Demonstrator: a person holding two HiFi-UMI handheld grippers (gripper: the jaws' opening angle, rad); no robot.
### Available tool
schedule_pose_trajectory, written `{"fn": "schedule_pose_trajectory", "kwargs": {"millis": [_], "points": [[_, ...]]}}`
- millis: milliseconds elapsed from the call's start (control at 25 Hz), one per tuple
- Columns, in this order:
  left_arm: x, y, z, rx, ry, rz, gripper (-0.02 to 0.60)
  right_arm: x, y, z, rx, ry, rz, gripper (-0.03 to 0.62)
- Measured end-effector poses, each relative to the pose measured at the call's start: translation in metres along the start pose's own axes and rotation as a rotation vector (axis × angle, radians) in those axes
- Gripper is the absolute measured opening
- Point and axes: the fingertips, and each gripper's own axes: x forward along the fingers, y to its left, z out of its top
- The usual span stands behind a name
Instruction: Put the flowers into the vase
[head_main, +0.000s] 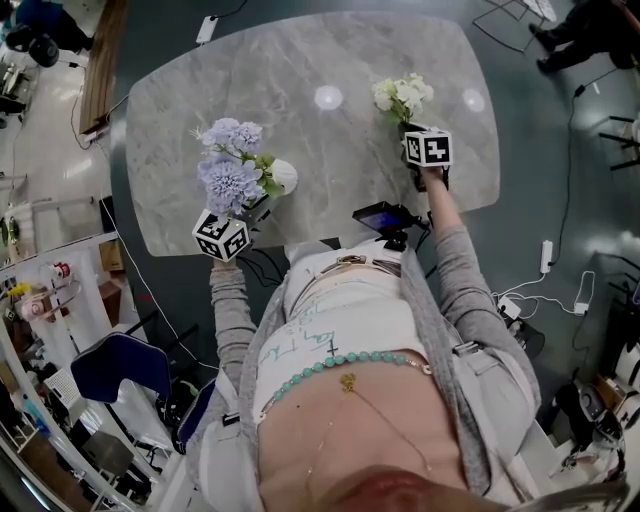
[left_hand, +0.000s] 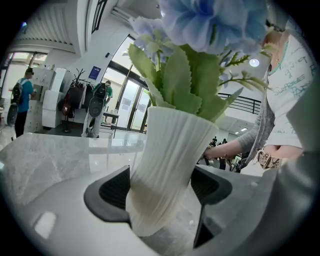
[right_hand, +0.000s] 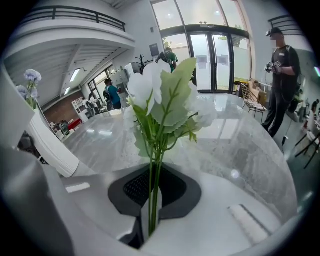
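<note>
Leaning to one side, the white ribbed vase (left_hand: 167, 160), with blue flowers (head_main: 230, 170) in it, is clamped between the jaws of the left gripper (left_hand: 162, 192) at the near left of the marble desk (head_main: 330, 140). White flowers (right_hand: 167, 95) are pinched by their stems in the closed right gripper (right_hand: 151, 202), well apart from the vase.
</note>
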Motion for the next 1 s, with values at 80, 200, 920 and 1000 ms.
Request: {"fn": "schedule_pose_trajectory", "kwargs": {"millis": [80,200,920,1000], "points": [[0.000,-0.001,0.001,0.001,0.000,-0.001,0.368,-0.005,0.002,0.005,0.002,-0.019,0.002,0.035],[0.000,-0.001,0.000,0.003,-0.003,-0.002,0.368,-0.011,0.006,0.013,0.006,-0.054,0.007,0.035],[-0.001,0.000,0.000,0.006,-0.011,-0.003,0.368,-0.069,0.043,0.073,-0.014,-0.277,0.054,0.035],[-0.001,0.000,0.000,0.006,-0.010,-0.006,0.368,-0.079,0.047,0.083,-0.015,-0.309,0.059,0.035]]}}
